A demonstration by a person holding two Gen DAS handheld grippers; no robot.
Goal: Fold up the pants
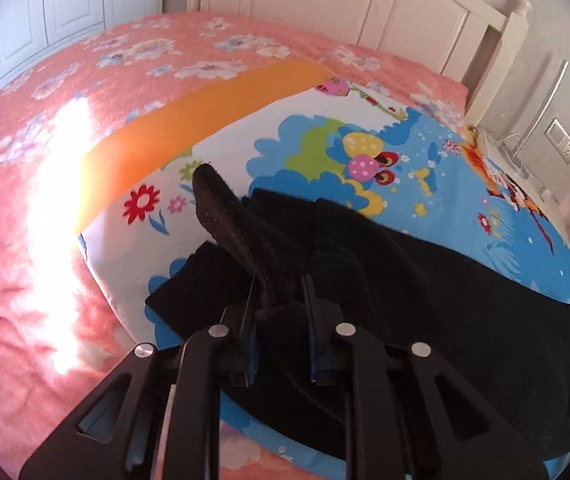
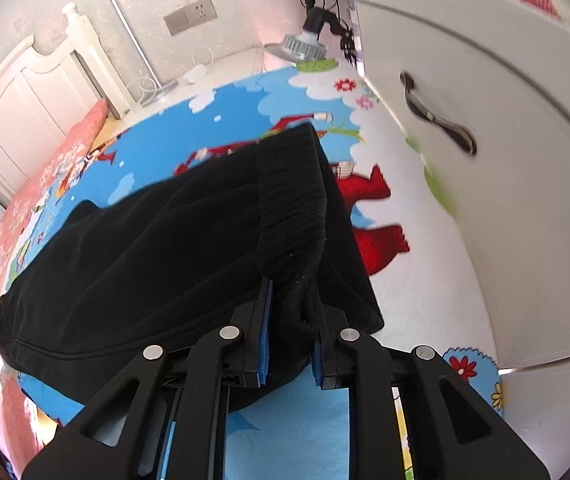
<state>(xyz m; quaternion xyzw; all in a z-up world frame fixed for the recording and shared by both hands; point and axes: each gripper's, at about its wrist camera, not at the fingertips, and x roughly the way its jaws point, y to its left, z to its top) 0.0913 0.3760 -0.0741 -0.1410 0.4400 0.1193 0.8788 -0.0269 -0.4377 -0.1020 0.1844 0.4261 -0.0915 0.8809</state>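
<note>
Crowding pants [image 2: 173,248]: cabinet [image 2: 485,140], perhaps touching.

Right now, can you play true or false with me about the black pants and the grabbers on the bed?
1. The pants are black. True.
2. The left hand-held gripper is empty. False: it is shut on a pant leg end that sticks up.
3. The right hand-held gripper pinches the elastic waistband. True.
4. The pants lie on a plain white sheet. False: under them is a colourful cartoon blanket, on a pink flowered bedspread.
5. The white headboard is visible. True.
</note>
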